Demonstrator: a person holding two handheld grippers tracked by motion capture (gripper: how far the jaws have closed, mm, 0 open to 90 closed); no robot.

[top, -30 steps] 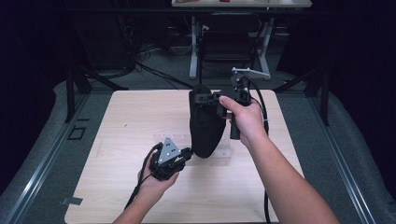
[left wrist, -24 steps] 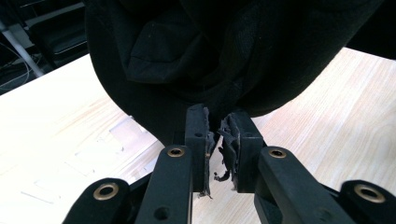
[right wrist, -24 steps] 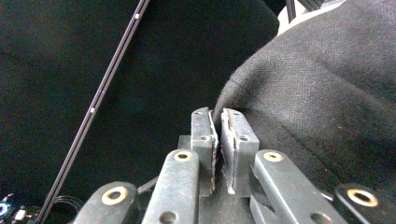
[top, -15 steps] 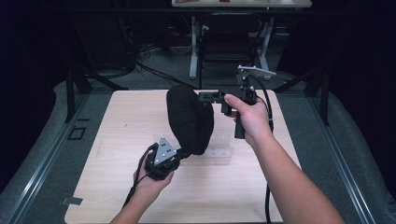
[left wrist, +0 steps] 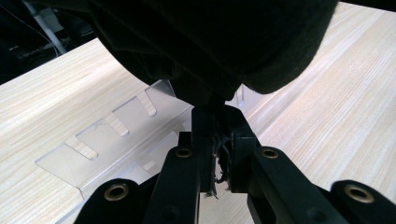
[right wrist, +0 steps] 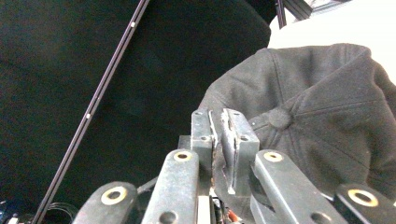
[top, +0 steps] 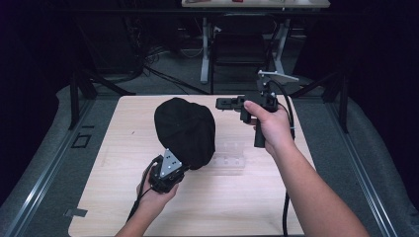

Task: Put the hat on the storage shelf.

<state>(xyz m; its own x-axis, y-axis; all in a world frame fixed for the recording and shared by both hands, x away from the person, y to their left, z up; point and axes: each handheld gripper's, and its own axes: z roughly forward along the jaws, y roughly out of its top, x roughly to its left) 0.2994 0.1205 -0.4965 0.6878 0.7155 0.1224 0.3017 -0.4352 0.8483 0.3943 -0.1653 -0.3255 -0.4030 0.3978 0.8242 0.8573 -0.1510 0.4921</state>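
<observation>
Clearly the left gripper [top: 173, 170] is clamped on the black fabric cap [top: 185, 131], while the right gripper [top: 225, 103], fingers together and empty, sits just beside its crown.

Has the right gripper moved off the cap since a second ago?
Yes. In the high view the right gripper has drawn away to the right of the black cap, which now hangs from the left gripper over the table.

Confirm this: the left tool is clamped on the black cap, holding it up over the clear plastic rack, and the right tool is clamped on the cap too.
One part is wrong. The right tool is shut but holds nothing; the high view shows it apart from the black cap, off to its right. The rest stands: the left tool is clamped on the cap, held over the clear plastic rack.
</observation>
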